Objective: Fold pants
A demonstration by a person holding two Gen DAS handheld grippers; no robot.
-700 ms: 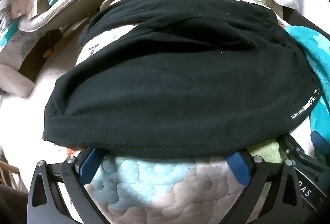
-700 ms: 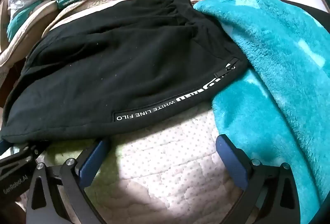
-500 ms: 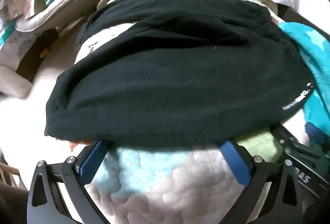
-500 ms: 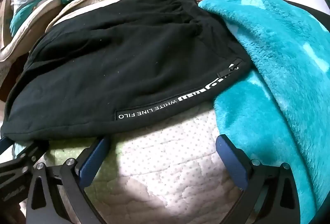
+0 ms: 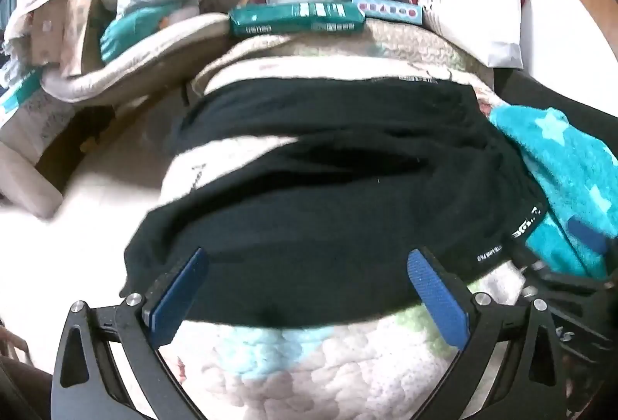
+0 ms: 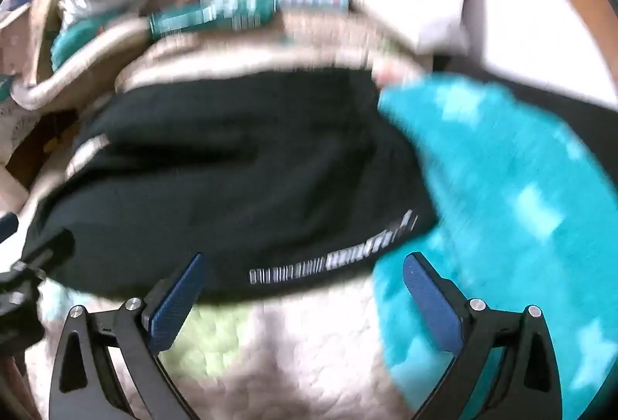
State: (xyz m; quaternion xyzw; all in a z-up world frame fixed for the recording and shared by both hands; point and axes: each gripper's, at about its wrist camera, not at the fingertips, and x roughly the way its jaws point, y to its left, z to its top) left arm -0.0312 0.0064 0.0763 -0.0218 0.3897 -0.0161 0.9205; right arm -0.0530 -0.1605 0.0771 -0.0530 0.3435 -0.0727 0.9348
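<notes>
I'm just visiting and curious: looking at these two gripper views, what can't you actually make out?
- Right wrist view: motion blur smears the white lettering on the black pants, so it is unreadable.
- Left wrist view: the left gripper covers part of the pants' near hem.
- Left wrist view: the teal blanket runs off the right edge.
- Both views: the quilt under the pants is hidden.
</notes>
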